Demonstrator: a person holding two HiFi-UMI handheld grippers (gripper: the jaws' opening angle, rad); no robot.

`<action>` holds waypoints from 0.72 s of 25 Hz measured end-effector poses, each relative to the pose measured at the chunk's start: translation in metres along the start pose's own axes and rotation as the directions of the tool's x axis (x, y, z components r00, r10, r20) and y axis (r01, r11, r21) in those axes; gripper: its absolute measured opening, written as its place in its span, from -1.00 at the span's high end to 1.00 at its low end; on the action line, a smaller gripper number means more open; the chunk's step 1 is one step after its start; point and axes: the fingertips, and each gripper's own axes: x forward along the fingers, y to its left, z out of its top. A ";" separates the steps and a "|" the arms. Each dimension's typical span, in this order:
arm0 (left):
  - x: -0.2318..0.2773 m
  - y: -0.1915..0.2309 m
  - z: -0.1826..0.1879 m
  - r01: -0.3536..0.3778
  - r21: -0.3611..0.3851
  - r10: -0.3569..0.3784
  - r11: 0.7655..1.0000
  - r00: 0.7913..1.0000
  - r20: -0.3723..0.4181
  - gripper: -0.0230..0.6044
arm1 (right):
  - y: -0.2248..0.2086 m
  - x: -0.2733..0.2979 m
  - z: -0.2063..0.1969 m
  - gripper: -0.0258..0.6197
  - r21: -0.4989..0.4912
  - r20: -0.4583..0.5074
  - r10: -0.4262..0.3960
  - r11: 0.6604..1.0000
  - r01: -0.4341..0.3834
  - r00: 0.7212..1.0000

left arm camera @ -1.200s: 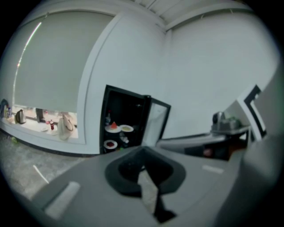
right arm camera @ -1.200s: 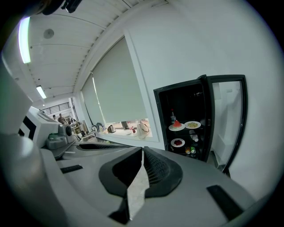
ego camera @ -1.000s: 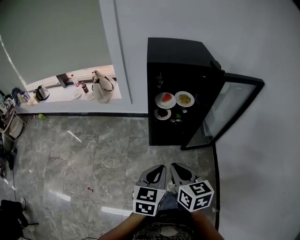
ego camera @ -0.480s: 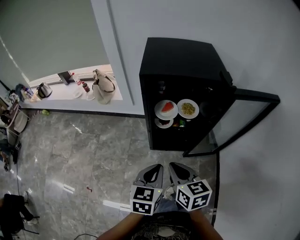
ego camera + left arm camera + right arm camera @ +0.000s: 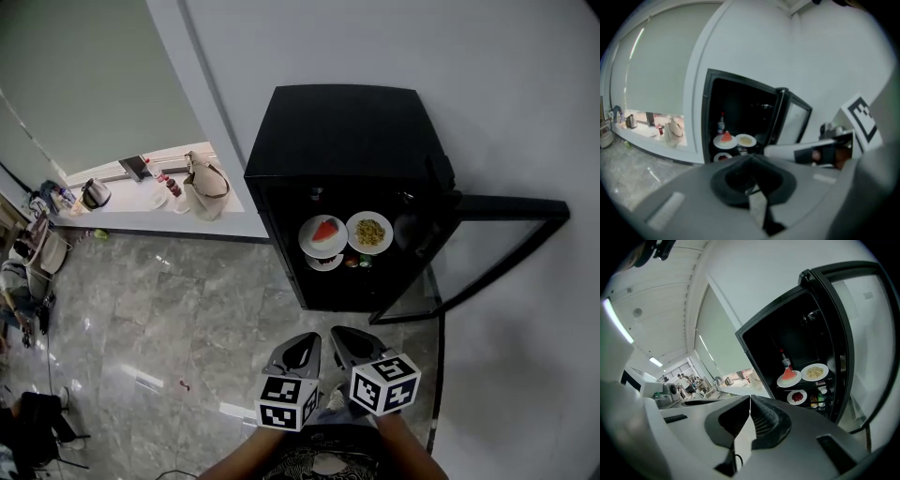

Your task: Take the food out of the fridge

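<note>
My left tongs (image 5: 300,349) and right tongs (image 5: 352,345) are both pressed together with nothing pinched between them, held side by side in front of me above the grey marble floor (image 5: 169,319). They are well apart from the black fridge (image 5: 347,141), with bare floor between. The glass door (image 5: 487,253) is swung out to the right, its far edge near the white wall (image 5: 525,394), so the fridge's front is open to me. On the upper shelf, the plate with a watermelon slice (image 5: 322,234) sits at the front edge, just beside the plate of yellow food (image 5: 369,232). A small plate of dark red food (image 5: 325,262) sits on the shelf below, to the left.
</note>
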 end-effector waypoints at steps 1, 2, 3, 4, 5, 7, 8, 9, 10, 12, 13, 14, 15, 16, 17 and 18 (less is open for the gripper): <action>0.003 -0.001 0.003 -0.001 -0.003 0.001 1.000 1.000 0.004 0.98 | -0.003 0.002 0.001 0.92 0.026 0.004 0.013 1.000 -0.013 1.000; 0.006 -0.001 0.005 -0.004 -0.002 0.004 1.000 1.000 0.007 0.98 | -0.005 0.003 0.001 0.92 0.050 0.007 0.024 0.998 -0.025 1.000; 0.010 -0.001 0.006 -0.008 0.001 0.008 1.000 1.000 0.009 0.98 | -0.008 0.004 0.001 0.92 0.072 0.011 0.035 0.997 -0.036 0.999; 0.014 0.000 0.008 -0.011 0.004 0.011 1.000 1.000 0.010 0.98 | -0.011 0.006 0.002 0.92 0.095 0.015 0.046 0.994 -0.047 0.999; 0.018 0.001 0.009 -0.015 0.006 0.014 1.000 1.000 0.010 0.98 | -0.015 0.008 0.002 0.92 0.119 0.021 0.057 0.991 -0.059 0.998; 0.026 0.003 0.012 -0.019 0.010 0.019 1.000 1.000 0.011 0.97 | -0.020 0.012 0.006 0.92 0.167 0.040 0.082 0.982 -0.088 0.996; 0.029 0.005 0.013 -0.022 0.012 0.021 1.000 1.000 0.011 0.98 | -0.021 0.014 0.008 0.92 0.187 0.053 0.097 0.977 -0.105 0.994; 0.032 0.007 0.014 -0.024 0.013 0.023 1.000 1.000 0.011 0.98 | -0.022 0.017 0.010 0.92 0.201 0.067 0.110 0.972 -0.122 0.992; 0.035 0.010 0.014 -0.025 0.013 0.025 1.000 1.000 0.011 0.98 | -0.023 0.020 0.012 0.92 0.213 0.080 0.122 0.968 -0.137 0.989; 0.041 0.017 0.015 -0.026 0.013 0.026 1.000 1.000 0.011 0.98 | -0.025 0.028 0.015 0.92 0.236 0.104 0.139 0.958 -0.160 0.985; 0.044 0.020 0.015 -0.024 0.014 0.024 1.000 1.000 0.011 0.98 | -0.027 0.033 0.017 0.92 0.250 0.114 0.143 0.954 -0.168 0.983; 0.048 0.024 0.015 -0.020 0.015 0.020 1.000 1.000 0.011 0.97 | -0.029 0.038 0.018 0.92 0.263 0.124 0.142 0.950 -0.170 0.982; 0.052 0.028 0.016 -0.014 0.017 0.014 1.000 1.000 0.011 0.98 | -0.032 0.043 0.018 0.92 0.276 0.132 0.134 0.947 -0.167 0.982; 0.056 0.032 0.017 -0.007 0.020 0.007 1.000 1.000 0.010 0.98 | -0.036 0.048 0.019 0.92 0.288 0.137 0.122 0.945 -0.158 0.983; 0.060 0.036 0.018 0.002 0.024 -0.002 1.000 1.000 0.009 0.98 | -0.040 0.054 0.019 0.92 0.301 0.139 0.109 0.942 -0.147 0.984; 0.065 0.041 0.020 0.011 0.027 -0.011 1.000 1.000 0.009 0.98 | -0.043 0.061 0.019 0.92 0.316 0.140 0.099 0.938 -0.139 0.985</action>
